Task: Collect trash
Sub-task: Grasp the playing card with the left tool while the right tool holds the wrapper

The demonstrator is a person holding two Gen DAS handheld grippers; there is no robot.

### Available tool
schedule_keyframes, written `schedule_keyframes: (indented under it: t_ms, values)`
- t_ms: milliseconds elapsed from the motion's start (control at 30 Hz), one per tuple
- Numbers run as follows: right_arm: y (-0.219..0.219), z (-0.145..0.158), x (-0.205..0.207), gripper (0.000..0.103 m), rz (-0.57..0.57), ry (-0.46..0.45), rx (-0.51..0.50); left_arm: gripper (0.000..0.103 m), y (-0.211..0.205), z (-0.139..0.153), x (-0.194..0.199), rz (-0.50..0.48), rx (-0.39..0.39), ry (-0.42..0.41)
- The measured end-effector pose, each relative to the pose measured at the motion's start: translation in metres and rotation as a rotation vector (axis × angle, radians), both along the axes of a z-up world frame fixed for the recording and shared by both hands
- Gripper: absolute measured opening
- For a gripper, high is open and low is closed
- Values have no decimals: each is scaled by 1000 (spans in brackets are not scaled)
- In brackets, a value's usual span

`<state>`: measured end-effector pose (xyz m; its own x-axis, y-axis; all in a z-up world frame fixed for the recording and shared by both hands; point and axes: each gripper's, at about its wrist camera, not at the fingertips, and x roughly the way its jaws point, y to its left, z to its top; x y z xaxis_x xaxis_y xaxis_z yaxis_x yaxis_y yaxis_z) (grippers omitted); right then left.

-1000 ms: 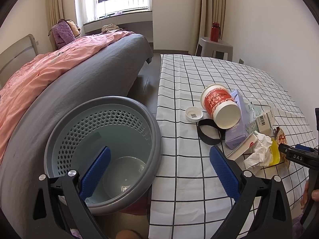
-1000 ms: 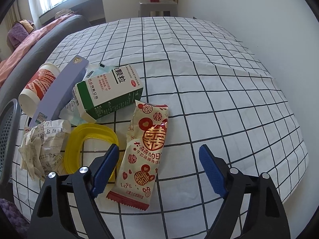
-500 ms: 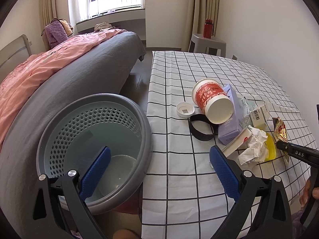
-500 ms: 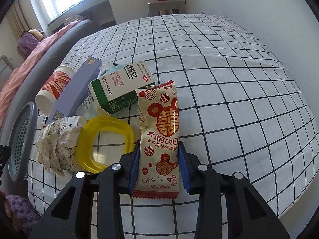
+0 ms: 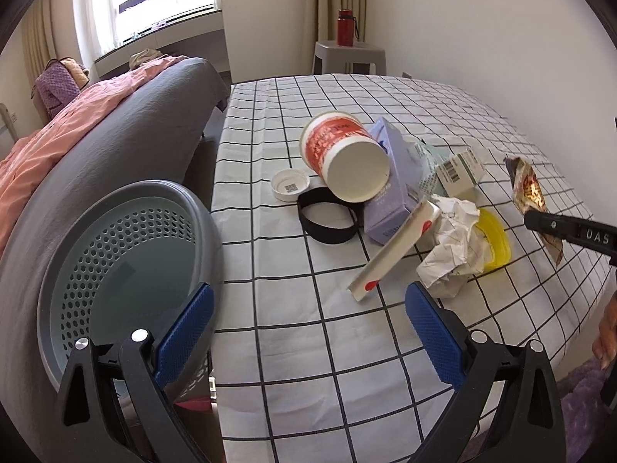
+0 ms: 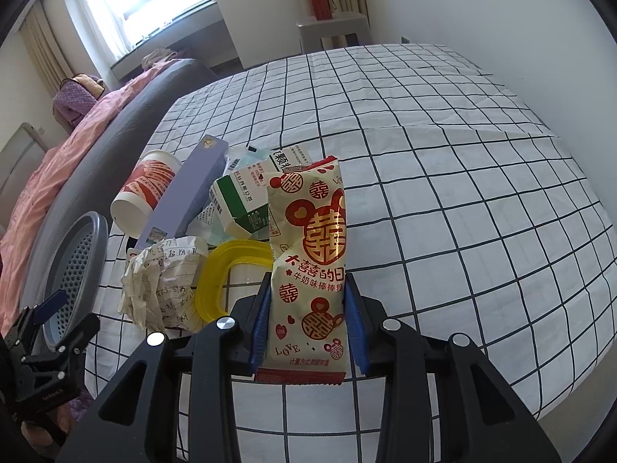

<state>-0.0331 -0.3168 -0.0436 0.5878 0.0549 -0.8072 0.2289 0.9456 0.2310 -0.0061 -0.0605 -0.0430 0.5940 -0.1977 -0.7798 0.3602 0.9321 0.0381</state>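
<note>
1. The right gripper clamps the lower part of a red-and-white snack wrapper, holding it clear of the checked tablecloth.
2. The left gripper has its fingers spread wide with nothing between them, at the table edge beside the grey perforated bin.
3. On the cloth lie a paper cup, purple box, crumpled paper, yellow ring and green-and-white carton, clustered together.

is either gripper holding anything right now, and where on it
The right gripper is shut on the snack wrapper, its fingers pinching the wrapper's two long edges near its lower end. The left gripper is open and holds nothing.
</note>
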Motion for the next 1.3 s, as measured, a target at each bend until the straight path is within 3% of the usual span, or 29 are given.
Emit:
schedule_keyframes:
  t_ms: [400, 800, 867, 933, 1033, 1133, 1300]
  values:
    - [0, 11, -1, 35, 31, -39, 66, 95, -23, -26, 26, -38, 38, 14]
    - [3, 12, -2, 35, 49, -45, 80, 94, -44, -26, 37, -96, 3, -26]
    - [3, 12, -2, 35, 48, -44, 79, 88, -47, -25, 38, -103, -16, -23]
    - [3, 12, -2, 35, 48, -43, 78, 61, -50, -26, 40, -123, -32, 1]
    - [2, 11, -2, 35, 49, -39, 74, 37, -51, -30, 40, -140, -40, 37]
    - [3, 10, -2, 35, 50, -36, 71, 22, -52, -32, 38, -148, -56, 60]
    - [4, 10, -3, 35, 47, -37, 63, 13, -44, -27, 29, -150, -85, 63]
